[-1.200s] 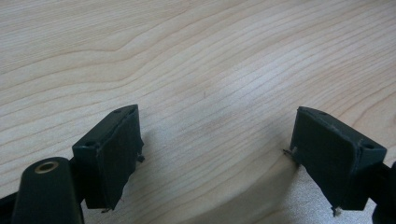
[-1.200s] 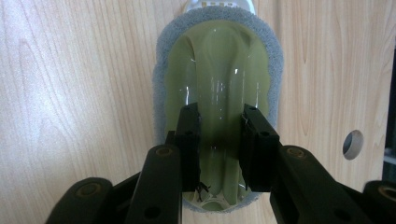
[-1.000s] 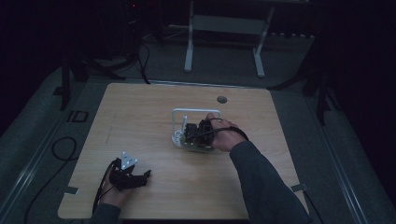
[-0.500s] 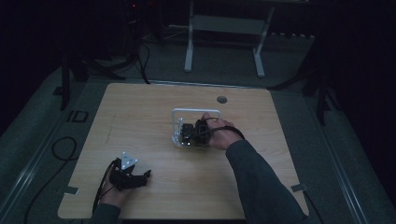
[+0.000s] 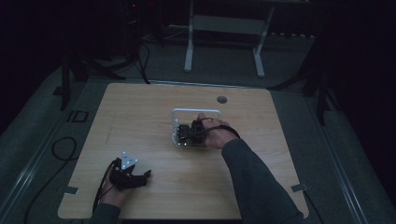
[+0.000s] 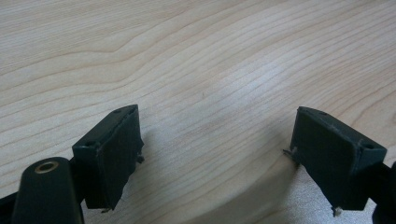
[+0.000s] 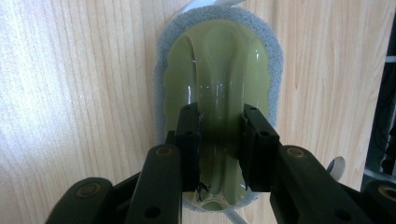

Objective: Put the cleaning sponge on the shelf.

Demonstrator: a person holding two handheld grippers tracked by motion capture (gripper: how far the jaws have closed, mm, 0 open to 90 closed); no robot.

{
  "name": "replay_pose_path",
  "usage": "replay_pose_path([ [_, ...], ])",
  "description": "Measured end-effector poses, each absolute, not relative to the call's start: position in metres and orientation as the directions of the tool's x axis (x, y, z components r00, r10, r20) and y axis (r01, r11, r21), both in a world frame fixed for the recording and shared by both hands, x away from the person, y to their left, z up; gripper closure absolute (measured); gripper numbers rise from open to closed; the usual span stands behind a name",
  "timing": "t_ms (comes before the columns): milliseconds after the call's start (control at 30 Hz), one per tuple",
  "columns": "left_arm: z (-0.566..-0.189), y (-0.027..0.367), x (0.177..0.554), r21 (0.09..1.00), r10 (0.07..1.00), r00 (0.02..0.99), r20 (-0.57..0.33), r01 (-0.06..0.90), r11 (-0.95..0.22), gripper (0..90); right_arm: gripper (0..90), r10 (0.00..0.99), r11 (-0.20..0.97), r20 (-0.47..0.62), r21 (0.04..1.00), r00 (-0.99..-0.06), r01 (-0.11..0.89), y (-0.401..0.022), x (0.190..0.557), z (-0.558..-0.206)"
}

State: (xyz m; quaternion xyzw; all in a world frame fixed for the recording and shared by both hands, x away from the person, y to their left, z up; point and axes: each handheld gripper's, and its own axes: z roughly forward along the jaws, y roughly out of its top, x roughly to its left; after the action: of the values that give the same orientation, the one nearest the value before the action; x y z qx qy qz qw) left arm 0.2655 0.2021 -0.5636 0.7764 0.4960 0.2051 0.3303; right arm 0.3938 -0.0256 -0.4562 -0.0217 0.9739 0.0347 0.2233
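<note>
A scrubbing pad [image 7: 219,56] lies on the wooden table [image 7: 70,93]: an olive-green glossy top with a raised ridge and a grey spongy rim. My right gripper [image 7: 219,116] has a jaw on each side of that ridge, pressed against it. In the high view the right gripper [image 5: 184,133] sits over a white frame [image 5: 196,111] near the table's middle, and the pad is hidden under it. My left gripper [image 5: 140,178] rests on the table near the front left. Its jaws stand wide open over bare wood in the left gripper view [image 6: 215,135].
A small round grommet [image 5: 222,99] is set in the table [image 5: 140,121] behind the white frame. Cables trail off the table's left side over the dark floor. A white stand [image 5: 224,28] is on the floor beyond the far edge.
The right hand and its gripper have shifted slightly left over the white frame. The left gripper has stayed where it was.
</note>
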Motion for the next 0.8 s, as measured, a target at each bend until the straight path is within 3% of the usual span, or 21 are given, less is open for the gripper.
replay_pose_path([
  [500, -0.564, 0.202, 0.265, 0.717, 0.906, 0.423, -0.012, 0.635, -0.287, 16.6, 71.4, -0.02, 0.998, -0.43, 0.038, -0.903, -0.04, -0.022, 0.402, -0.465],
  [800, -0.564, 0.202, 0.265, 0.715, 0.905, 0.425, -0.01, 0.636, -0.29, 16.6, 71.6, -0.019, 0.999, -0.492, 0.025, -0.871, -0.037, -0.021, 0.404, -0.471],
])
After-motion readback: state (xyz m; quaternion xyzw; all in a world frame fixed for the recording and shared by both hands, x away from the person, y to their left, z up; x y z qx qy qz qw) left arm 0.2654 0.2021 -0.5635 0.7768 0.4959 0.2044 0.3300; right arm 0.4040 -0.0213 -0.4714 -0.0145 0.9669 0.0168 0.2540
